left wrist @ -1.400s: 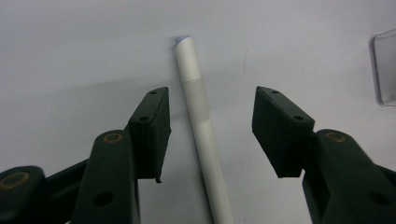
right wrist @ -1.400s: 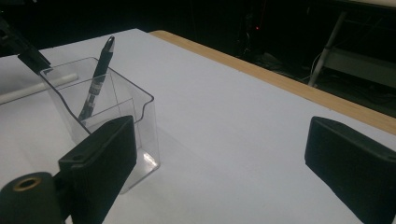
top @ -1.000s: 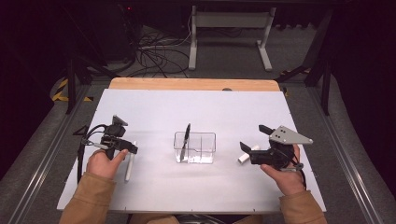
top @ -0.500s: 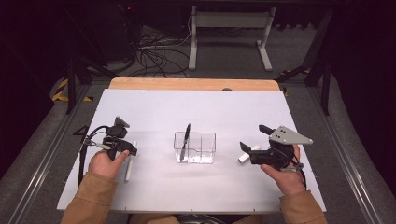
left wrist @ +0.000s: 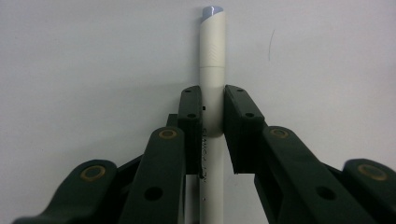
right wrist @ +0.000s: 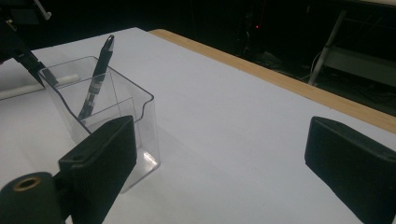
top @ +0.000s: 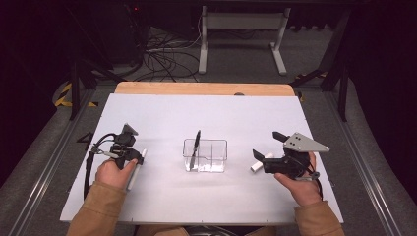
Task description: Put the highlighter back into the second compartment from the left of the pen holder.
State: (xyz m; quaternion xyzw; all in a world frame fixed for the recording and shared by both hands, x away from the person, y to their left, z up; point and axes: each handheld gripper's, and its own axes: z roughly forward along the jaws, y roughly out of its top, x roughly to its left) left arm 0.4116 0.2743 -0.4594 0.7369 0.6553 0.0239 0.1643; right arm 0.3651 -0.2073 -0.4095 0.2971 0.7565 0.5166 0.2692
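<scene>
Closing in on the white marker [left wrist: 212, 88], the left gripper [left wrist: 212, 114] has just been squeezing its jaws shut. A second ago they stood wider apart, and now both black pads press on the sides of the marker. Its hand has hardly moved since then. The marker lies flat on the big white table [top: 206, 115], on the left side, with its cap end sticking out past the jaws. In the high view the left gripper [top: 134, 158] sits over the marker [top: 133, 173] near the person's left hand [top: 113, 172].

Nothing else has changed. The right gripper [top: 263, 157] is in the same spot on the right side of the table as a second ago. Its jaws are spread wide, as before, and nothing is pinched between them. A small white thing [top: 258, 163] lies on the table just by its tips; I cannot tell if it touches them.

In the middle of the table stands a clear plastic box [top: 205, 155]. Thin see-through walls split it into parts. A black pen [top: 195, 146] stands in its left part, leaning with its tip up above the rim. In the right gripper view the box [right wrist: 135, 116] is near the left jaw, and the pen [right wrist: 98, 74] leans inside it.
</scene>
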